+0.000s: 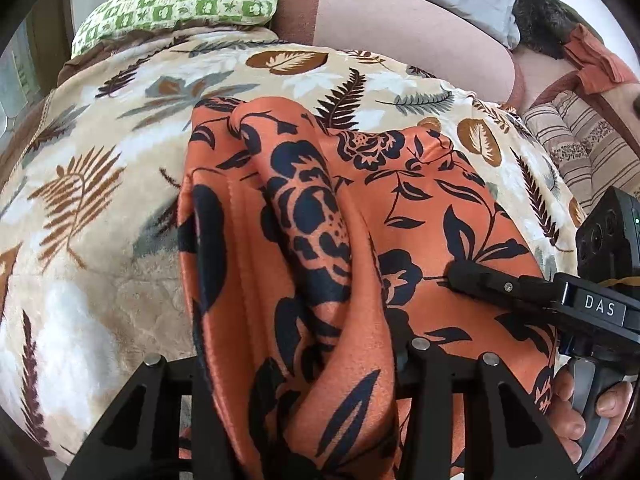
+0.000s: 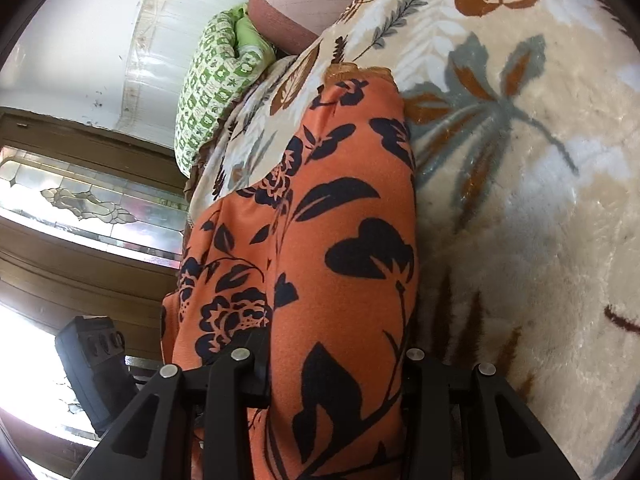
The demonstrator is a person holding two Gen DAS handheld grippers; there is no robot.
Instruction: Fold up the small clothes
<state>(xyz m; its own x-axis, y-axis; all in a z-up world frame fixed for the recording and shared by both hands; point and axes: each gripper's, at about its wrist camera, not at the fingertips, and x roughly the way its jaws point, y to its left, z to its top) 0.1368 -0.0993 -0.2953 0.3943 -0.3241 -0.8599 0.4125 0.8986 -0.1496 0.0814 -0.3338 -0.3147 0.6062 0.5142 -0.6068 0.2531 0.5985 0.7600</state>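
Cloth carried to blanket, fold in hand

Orange cloth [image 1: 320, 264] hangs over the blanket [image 1: 100, 200], far end touching it. Left gripper [image 1: 296, 412] and right gripper [image 2: 332, 392] each part-closed, cloth bunched between the jaws, apparently held. Next, likely: lay it flat on blanket, edges matched, then release.

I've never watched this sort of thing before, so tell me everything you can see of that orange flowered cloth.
The orange cloth is a soft, slightly shiny fabric printed with dark navy flowers and leaves. It is bunched into long folds and partly lifted, draping down onto a plush beige leaf-patterned blanket. It runs between the fingers of the left gripper and of the right gripper. In the left view the right gripper's black fingertip rests against its surface. What kind of garment it is cannot be told.
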